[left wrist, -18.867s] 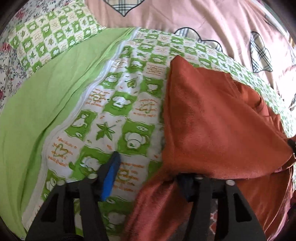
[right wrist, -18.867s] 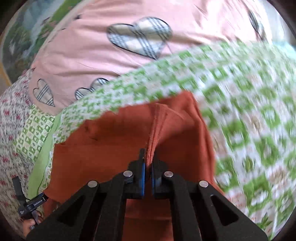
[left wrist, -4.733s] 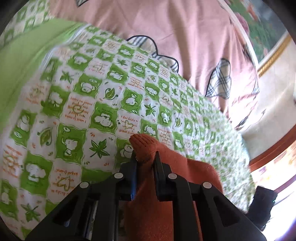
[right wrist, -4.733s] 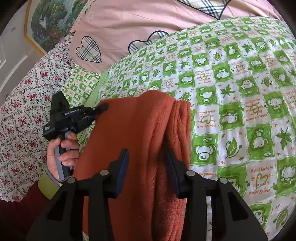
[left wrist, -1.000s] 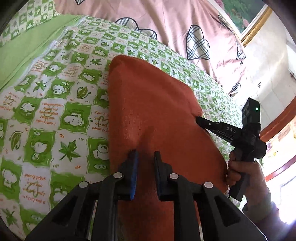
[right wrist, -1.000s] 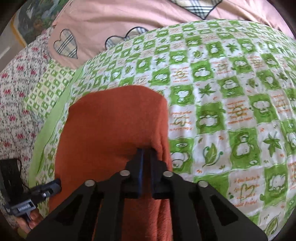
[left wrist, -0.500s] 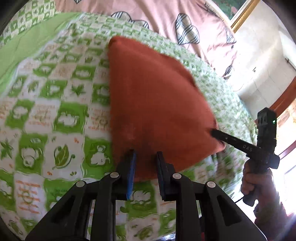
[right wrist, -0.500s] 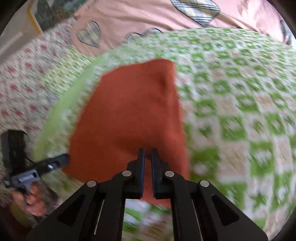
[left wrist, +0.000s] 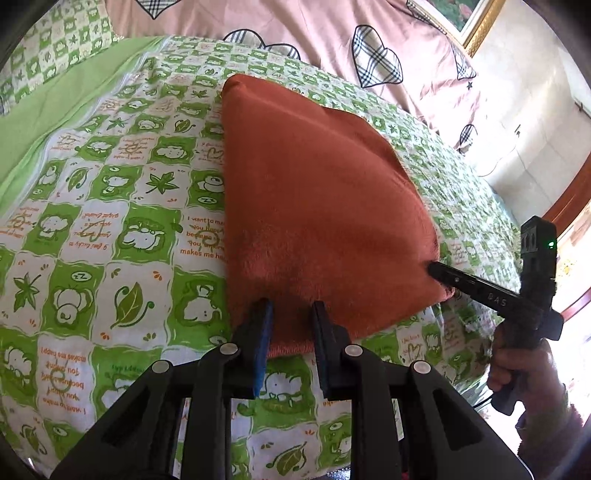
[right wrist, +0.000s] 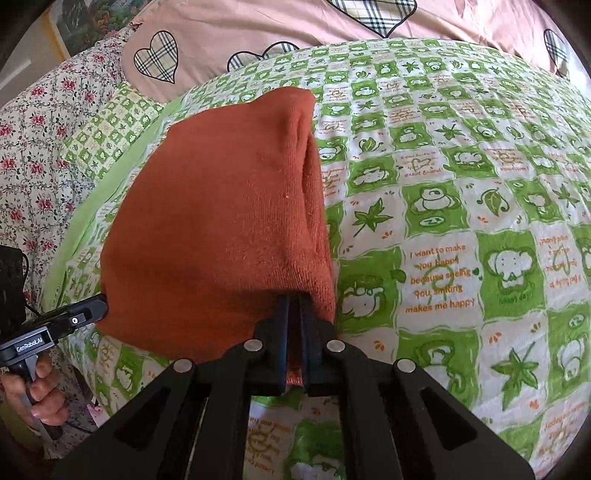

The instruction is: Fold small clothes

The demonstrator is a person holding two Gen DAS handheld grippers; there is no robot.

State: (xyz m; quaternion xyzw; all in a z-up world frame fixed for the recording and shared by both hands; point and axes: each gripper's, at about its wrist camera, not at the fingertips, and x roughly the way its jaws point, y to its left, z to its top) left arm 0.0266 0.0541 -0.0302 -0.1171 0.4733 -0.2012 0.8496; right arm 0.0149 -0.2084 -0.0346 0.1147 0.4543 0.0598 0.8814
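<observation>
**Left jaws released; folded garment set down on bed**

We find the rust-orange fleece garment (left wrist: 317, 206), folded into a compact packet, lying on the green-and-white checked animal-print bedspread (left wrist: 110, 236) near the bed's front edge. Half a second ago the left gripper (left wrist: 290, 317) stood nearly closed at the near hem; its jaws now stand apart, straddling that hem without clamping it. The right gripper (right wrist: 293, 314) keeps its jaws pinched on the packet's near right corner. We judge the fold laid and the release half done; the right side has yet to let go.

The packet's long axis runs from the near edge of the bed away toward the pink heart-patterned quilt (left wrist: 295, 33), its narrower rounded end pointing that way.
</observation>
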